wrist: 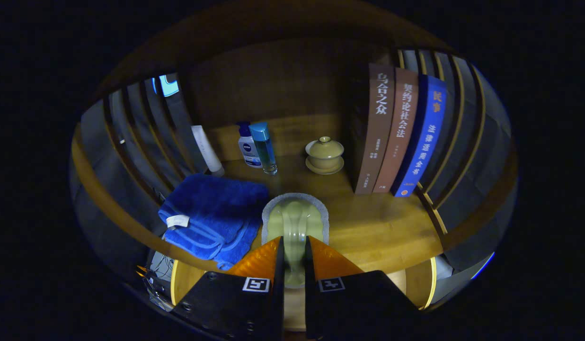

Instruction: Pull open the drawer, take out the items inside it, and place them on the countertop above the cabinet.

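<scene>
My gripper [294, 242] is shut on a pale green item with a fuzzy grey rim [295, 215]; its narrow green grip runs back between the two fingers. The item's broad end lies just ahead of the fingertips, at or just above the wooden countertop [377, 232]; I cannot tell if it touches. A folded blue towel [212, 215] lies on the countertop right beside it, to the left of the fingers. Below the countertop's front edge, light wooden curved parts [418, 282] show on both sides of the gripper; whether they belong to the drawer I cannot tell.
Beyond the fingers, at the back of the shelf, stand a white tube [208, 149], a white pump bottle [247, 147], a blue-capped bottle [264, 147] and a lidded tea bowl on a saucer [324, 154]. Three upright books [399, 132] stand at the right. Slatted walls close both sides.
</scene>
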Demonstrator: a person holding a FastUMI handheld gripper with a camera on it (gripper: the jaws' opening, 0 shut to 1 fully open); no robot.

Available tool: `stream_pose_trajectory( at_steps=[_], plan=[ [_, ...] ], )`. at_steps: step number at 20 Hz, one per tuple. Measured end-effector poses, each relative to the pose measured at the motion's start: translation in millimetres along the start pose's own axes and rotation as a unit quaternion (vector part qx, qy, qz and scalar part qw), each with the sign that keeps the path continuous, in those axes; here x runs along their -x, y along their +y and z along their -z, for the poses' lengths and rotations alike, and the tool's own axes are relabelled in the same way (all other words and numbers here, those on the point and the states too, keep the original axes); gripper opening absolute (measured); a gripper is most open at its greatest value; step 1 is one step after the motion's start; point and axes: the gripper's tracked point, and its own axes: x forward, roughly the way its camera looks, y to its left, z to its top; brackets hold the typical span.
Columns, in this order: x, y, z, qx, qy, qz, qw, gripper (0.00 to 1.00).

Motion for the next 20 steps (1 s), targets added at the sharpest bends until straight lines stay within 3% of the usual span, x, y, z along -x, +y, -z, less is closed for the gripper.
stream_pose_trajectory(
  at_steps=[7, 9, 16, 19, 20],
  plan=[
    [-48, -9, 0, 0.000, 0.062, 0.025, 0.998, 0.23],
    [-50, -11, -5, 0.002, 0.060, 0.028, 0.998, 0.28],
    [-45, -6, -7, -0.003, 0.030, 0.017, 0.999, 0.86],
    [-25, -3, -7, -0.017, -0.002, 0.006, 1.000, 1.00],
    [-14, 0, -4, -0.022, -0.015, -0.002, 1.000, 1.00]
  ],
)
